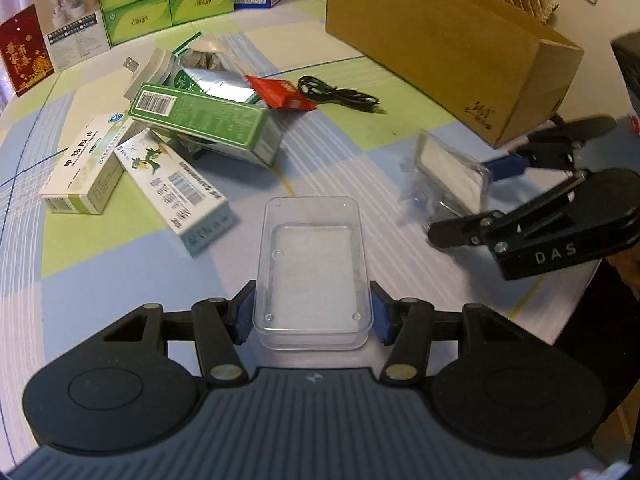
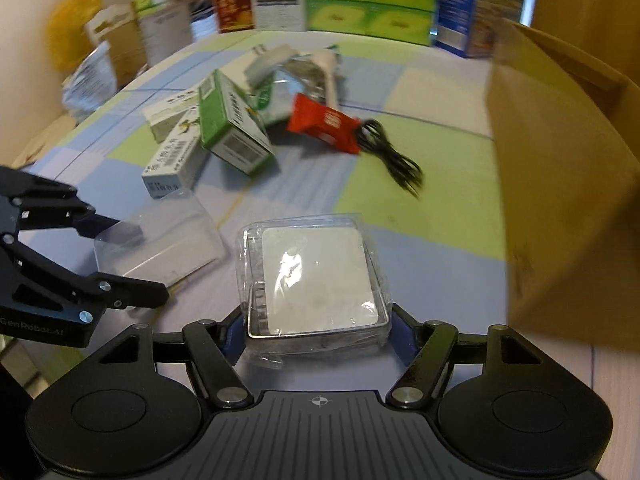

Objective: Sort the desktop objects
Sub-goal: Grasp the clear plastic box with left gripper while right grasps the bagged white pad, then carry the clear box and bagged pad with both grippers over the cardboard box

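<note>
Left gripper [image 1: 312, 314] clamps a clear plastic tray [image 1: 311, 270]; right gripper [image 2: 318, 330] clamps a wrapped pack [image 2: 316, 280]. Medicine boxes [image 1: 202, 124], cable [image 1: 340, 94] remain unsorted.

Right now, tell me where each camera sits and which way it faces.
Left wrist: on the left gripper, looking forward over the clear plastic tray it clamps, toward the pile of medicine boxes; the right gripper enters from the right.
Right wrist: on the right gripper, looking forward over its plastic-wrapped white square pack; the left gripper enters from the left.
Shared: tray, pack, red packet, black cable, brown cardboard box.
</note>
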Tool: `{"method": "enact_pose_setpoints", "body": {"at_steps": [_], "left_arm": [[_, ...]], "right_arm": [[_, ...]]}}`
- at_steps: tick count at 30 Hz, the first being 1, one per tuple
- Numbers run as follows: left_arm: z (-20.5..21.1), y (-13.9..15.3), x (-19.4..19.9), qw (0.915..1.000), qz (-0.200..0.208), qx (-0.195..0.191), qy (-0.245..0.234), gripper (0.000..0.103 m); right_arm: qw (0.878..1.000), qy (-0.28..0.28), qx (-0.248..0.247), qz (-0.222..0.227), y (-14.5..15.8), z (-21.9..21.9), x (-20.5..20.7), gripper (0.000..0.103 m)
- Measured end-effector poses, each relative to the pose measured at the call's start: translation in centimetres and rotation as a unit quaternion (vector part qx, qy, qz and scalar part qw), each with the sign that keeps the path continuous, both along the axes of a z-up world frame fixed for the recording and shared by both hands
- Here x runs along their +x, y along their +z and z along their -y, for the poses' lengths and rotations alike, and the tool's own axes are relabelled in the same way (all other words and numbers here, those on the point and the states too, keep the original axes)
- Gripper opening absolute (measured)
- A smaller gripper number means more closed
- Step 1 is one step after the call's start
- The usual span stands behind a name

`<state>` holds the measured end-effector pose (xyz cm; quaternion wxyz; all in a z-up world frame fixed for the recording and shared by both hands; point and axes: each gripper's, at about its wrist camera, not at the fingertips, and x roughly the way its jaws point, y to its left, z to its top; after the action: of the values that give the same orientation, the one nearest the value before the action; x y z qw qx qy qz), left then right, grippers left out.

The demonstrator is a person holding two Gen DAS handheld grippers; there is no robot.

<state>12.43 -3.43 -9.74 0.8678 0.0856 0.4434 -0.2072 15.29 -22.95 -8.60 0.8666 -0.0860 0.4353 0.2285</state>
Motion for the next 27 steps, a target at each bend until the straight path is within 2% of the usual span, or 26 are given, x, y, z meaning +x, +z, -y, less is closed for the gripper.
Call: {"method": "enact_pose_setpoints", "body": {"at_steps": [5, 8, 11, 14, 15, 18, 23, 27], "left_arm": [[1.0, -0.2, -0.5, 0.9997, 0.017, 0.012, 0.015, 0.06], [1.2, -0.2, -0.4, 0.9995, 0.02, 0.006, 0.022, 0.06], [1.2, -0.2, -0.3, 0.9994, 0.021, 0.004, 0.028, 0.06], [1.1, -0.3, -0.2, 0.9993, 0.019, 0.002, 0.033, 0.058], [1.1, -0.4, -0.1, 0.9993, 0.016, 0.001, 0.033, 0.058], [1.2, -0.4, -0.3, 0.9993, 0.015, 0.005, 0.035, 0.052], [1.4, 0.2, -0.9, 0.9991, 0.012, 0.004, 0.04, 0.052], [1.6, 1.7, -1.8, 0.9989, 0.013, -0.004, 0.046, 0.052]], "right_arm": [[1.0, -0.025, 0.006, 0.015, -0.2, 0.6, -1.5, 0.07], [0.999, -0.03, 0.011, 0.017, -0.4, 0.7, -1.6, 0.078], [0.999, -0.03, 0.015, 0.021, -0.3, 0.9, -1.5, 0.079], [0.999, -0.028, 0.012, 0.024, -0.4, 0.7, -1.6, 0.078], [0.999, -0.028, 0.01, 0.027, -0.4, 0.7, -1.7, 0.072], [0.999, -0.031, 0.006, 0.031, -0.2, 0.6, -1.9, 0.067], [0.998, -0.033, 0.004, 0.044, 1.0, 0.6, -2.9, 0.066], [0.997, -0.042, 0.008, 0.061, 3.0, 1.2, -3.9, 0.066]]}}
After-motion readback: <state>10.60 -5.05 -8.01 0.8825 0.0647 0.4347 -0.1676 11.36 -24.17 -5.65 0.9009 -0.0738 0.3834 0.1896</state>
